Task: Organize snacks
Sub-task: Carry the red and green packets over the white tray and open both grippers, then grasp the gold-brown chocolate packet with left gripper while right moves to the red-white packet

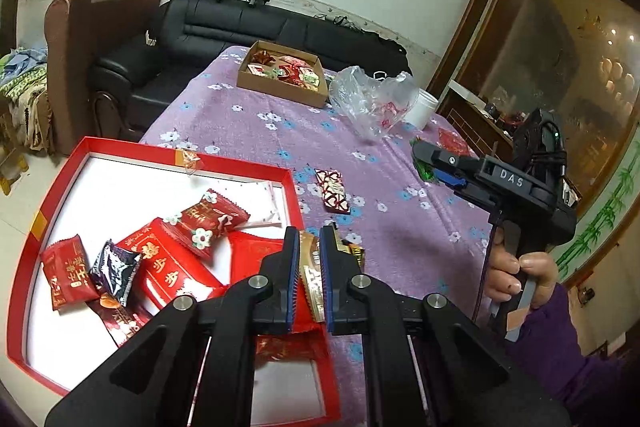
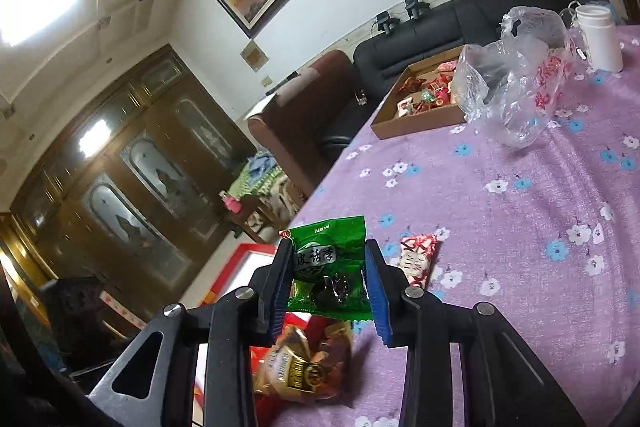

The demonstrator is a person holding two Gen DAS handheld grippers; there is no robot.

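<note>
In the left wrist view my left gripper [image 1: 311, 237] is shut on a gold-brown snack packet [image 1: 313, 279], held on edge just above the right rim of a red box [image 1: 180, 155]. Several red packets [image 1: 176, 259] and a dark one [image 1: 116, 271] lie inside on its white floor. My right gripper [image 2: 329, 247] is shut on a green snack packet [image 2: 328, 267], held flat above the purple cloth. It also shows at the right of the left wrist view as the right gripper [image 1: 424, 167], with a hand [image 1: 516, 275] on its handle. A gold-brown packet [image 2: 304, 367] shows beneath the green one.
A red-and-white packet [image 1: 334, 191] lies loose on the flowered purple cloth [image 1: 248, 131]. At the far end stand a cardboard box [image 1: 280, 87] of snacks, a crumpled clear plastic bag [image 1: 372, 99] and a white jar [image 1: 424, 107]. Another red packet [image 1: 452, 141] lies far right. A black sofa [image 1: 224, 23] stands beyond.
</note>
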